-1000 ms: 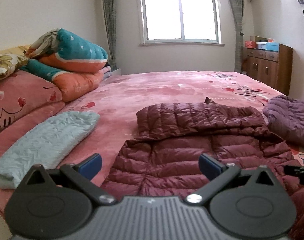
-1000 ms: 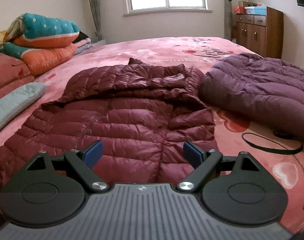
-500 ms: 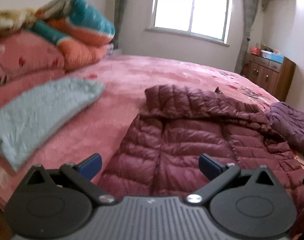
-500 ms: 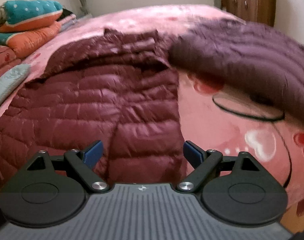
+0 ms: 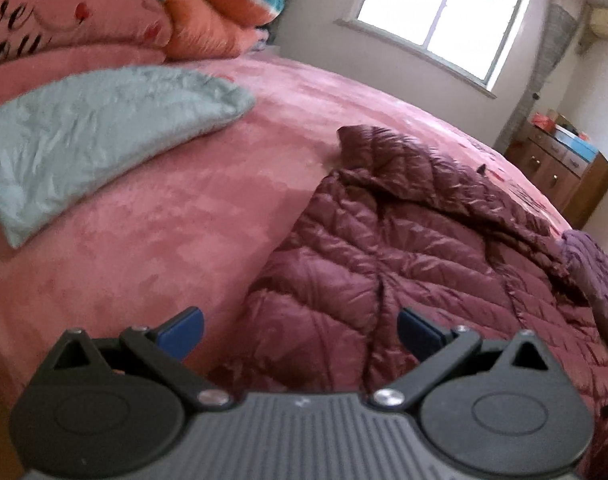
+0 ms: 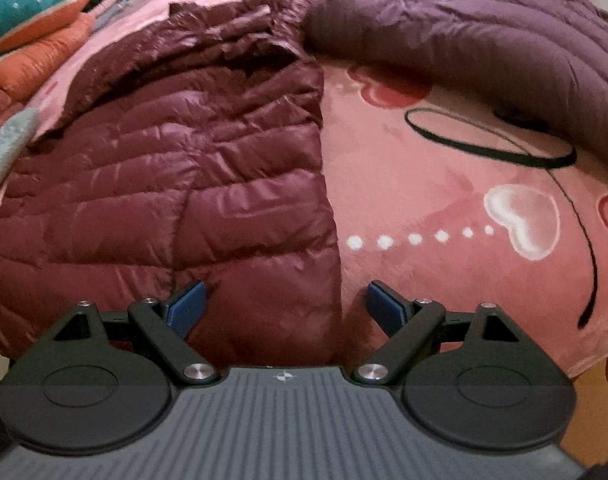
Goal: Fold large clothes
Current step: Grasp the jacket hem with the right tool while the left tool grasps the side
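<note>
A puffy quilted maroon down jacket (image 6: 176, 168) is spread flat on the fuzzy pink bed (image 6: 424, 272). Both the left hand-held gripper (image 5: 300, 334) and right hand-held gripper (image 6: 284, 306) are held released, jaws wide, over its hem corners at 6 o'clock.

Daylight from window (image 5: 444, 20); blurred, fisheye-warped edges

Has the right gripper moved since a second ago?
Yes. The right gripper has dropped down and forward toward the maroon down jacket's near right corner; the dresser and window have left its view.
</note>
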`<state>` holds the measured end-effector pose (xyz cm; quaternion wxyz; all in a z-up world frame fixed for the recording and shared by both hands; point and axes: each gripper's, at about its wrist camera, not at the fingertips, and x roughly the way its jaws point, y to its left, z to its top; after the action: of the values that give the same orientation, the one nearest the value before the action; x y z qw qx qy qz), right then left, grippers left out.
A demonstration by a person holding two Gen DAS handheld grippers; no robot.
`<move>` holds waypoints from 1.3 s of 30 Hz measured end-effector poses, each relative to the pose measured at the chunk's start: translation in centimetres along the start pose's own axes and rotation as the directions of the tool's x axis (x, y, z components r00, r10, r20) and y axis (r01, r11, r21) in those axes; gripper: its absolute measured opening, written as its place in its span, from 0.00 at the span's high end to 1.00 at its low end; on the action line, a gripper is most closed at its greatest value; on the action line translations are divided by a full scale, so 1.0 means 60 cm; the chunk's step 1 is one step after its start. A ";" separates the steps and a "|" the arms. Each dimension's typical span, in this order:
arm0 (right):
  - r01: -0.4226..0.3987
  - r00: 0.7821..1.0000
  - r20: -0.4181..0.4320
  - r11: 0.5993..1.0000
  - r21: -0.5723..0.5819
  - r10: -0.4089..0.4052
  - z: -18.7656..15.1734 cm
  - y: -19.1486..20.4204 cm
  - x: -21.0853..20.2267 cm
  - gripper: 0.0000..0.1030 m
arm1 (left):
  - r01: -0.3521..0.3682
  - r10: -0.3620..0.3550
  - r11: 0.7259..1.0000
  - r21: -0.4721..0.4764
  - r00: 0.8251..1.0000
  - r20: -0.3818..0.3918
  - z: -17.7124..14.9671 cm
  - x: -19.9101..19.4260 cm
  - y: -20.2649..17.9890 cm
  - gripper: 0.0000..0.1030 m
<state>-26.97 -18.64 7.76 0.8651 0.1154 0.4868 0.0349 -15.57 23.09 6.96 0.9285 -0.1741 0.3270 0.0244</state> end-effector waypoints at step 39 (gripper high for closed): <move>-0.169 0.977 -0.143 0.983 -0.066 0.158 -0.007 0.029 0.037 0.25 | 0.065 -0.076 0.996 -0.065 0.979 -0.190 -0.015 0.052 0.017 0.09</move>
<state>-26.06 -16.48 6.10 0.8277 0.1187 0.5321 0.1327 -13.86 23.53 4.07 0.8873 -0.2141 0.4081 -0.0161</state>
